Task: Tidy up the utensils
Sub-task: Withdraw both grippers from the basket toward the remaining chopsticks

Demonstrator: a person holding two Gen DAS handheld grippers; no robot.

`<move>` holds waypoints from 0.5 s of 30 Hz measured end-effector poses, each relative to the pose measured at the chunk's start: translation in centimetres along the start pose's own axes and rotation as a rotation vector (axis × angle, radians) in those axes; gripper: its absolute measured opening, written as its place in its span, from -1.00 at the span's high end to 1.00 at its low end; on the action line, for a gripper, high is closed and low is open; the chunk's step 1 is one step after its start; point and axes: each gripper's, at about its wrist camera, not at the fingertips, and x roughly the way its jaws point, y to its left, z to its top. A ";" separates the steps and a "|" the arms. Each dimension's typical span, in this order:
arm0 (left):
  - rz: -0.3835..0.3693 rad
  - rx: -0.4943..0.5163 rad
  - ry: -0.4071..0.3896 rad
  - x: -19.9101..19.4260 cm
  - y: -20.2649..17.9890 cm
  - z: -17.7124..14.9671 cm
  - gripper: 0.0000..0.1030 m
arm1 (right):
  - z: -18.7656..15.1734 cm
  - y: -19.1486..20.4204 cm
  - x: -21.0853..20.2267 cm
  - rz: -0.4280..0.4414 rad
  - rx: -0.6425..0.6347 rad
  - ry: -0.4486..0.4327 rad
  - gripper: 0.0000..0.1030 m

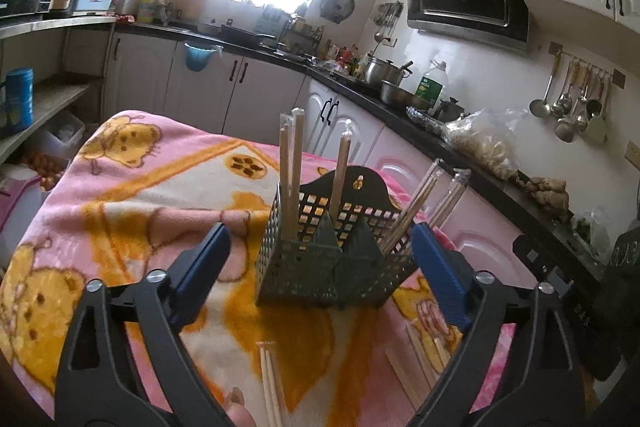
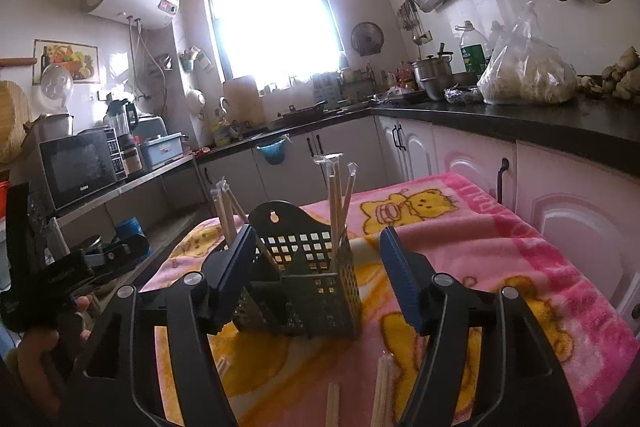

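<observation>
The dark green perforated utensil holder (image 1: 340, 255) stands upright at the middle of both my views, on the pink and yellow cartoon blanket (image 1: 132, 195). It has a tall arched back with a hanging hole and is split into compartments. Wrapped chopsticks (image 1: 294, 171) stand in it: a cluster in the left compartment of the left view, one near the back panel, and more leaning out to the right (image 1: 416, 211). In the right view the same sticks (image 2: 338, 203) rise above the holder (image 2: 316, 291).

My left gripper (image 1: 320, 275) is spread wide, blue pads flanking the holder on either side and gripping nothing. My right gripper (image 2: 320, 275) is likewise wide apart and empty, with the holder between its fingers.

Loose chopsticks (image 1: 272, 383) lie on the blanket at the bottom of the left frame, with more at the lower right (image 1: 420, 355). At the lower left of the right view, a hand (image 2: 36, 351) holds the other gripper's handle. Behind run a black counter (image 2: 520, 123) and a bright window (image 2: 276, 15).
</observation>
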 end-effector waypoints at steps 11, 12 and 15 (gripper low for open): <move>-0.013 -0.013 0.024 -1.7 -0.6 -2.0 -0.77 | -0.6 -0.1 -2.5 -0.001 -0.036 0.032 -0.20; -0.016 -0.015 0.027 -1.9 -0.6 -2.1 -0.77 | -0.7 -0.1 -2.7 -0.001 -0.042 0.035 -0.20; -0.017 -0.004 0.034 -2.2 -1.1 -2.7 -0.77 | -1.0 -0.1 -3.3 0.002 -0.052 0.043 -0.20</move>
